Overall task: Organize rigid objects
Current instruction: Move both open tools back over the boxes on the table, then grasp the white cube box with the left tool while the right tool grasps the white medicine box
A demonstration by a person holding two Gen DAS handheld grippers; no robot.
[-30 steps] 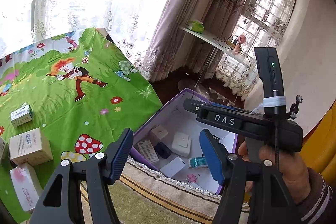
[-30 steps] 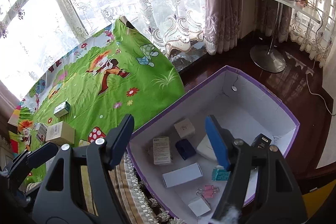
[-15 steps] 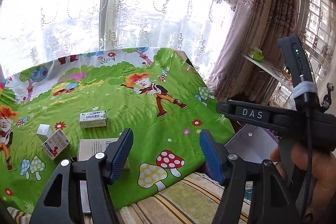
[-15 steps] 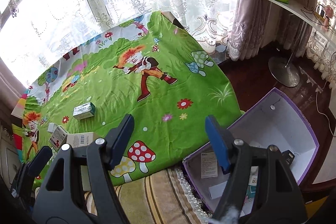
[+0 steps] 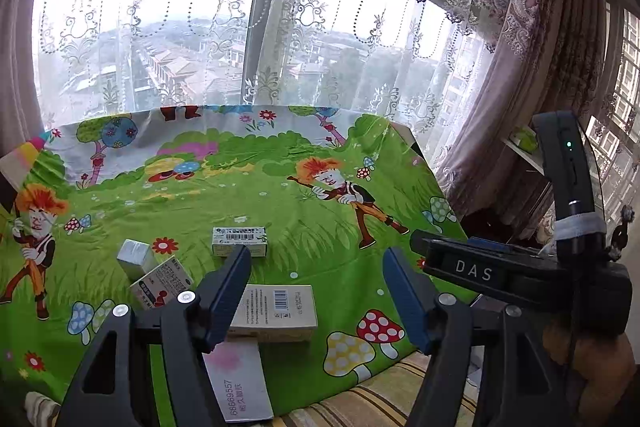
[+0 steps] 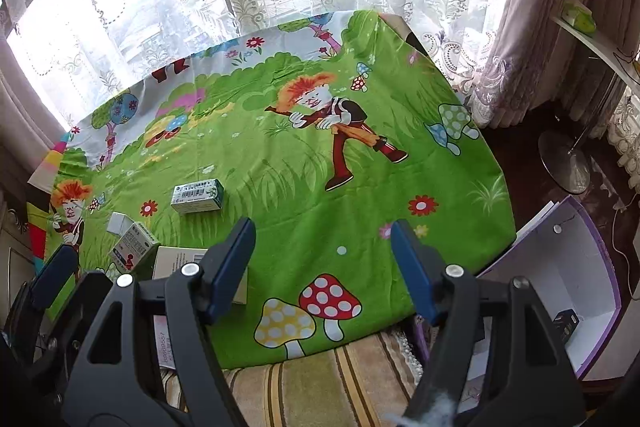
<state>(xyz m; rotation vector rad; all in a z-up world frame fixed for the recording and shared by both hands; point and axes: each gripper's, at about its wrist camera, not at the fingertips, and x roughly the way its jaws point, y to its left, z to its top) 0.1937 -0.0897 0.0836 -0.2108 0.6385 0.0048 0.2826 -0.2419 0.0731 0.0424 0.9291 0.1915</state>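
Several small boxes lie on a green cartoon-print cloth point(image 5: 280, 195). A beige barcode box point(image 5: 276, 311) lies just beyond my open, empty left gripper point(image 5: 316, 295). A white and pink box point(image 5: 240, 383) lies nearest, below the left finger. A green and white box point(image 5: 239, 241), a small white box point(image 5: 134, 259) and a red-marked box point(image 5: 162, 285) lie farther left. My right gripper point(image 6: 322, 267) is open and empty above the cloth's near edge; its body point(image 5: 520, 279) shows in the left wrist view. The green and white box point(image 6: 197, 195) also shows in the right wrist view.
A purple-edged white storage box point(image 6: 568, 291) stands on the floor to the right of the cloth, with a dark item point(image 6: 564, 323) inside. A striped rug point(image 6: 320, 383) lies under the cloth's near edge. Lace curtains point(image 5: 240, 27) and a window lie behind. A fan base point(image 6: 564, 167) stands on the dark floor.
Both grippers have swung left, from over the storage box to over the cloth with the loose boxes. Both stay open and empty.
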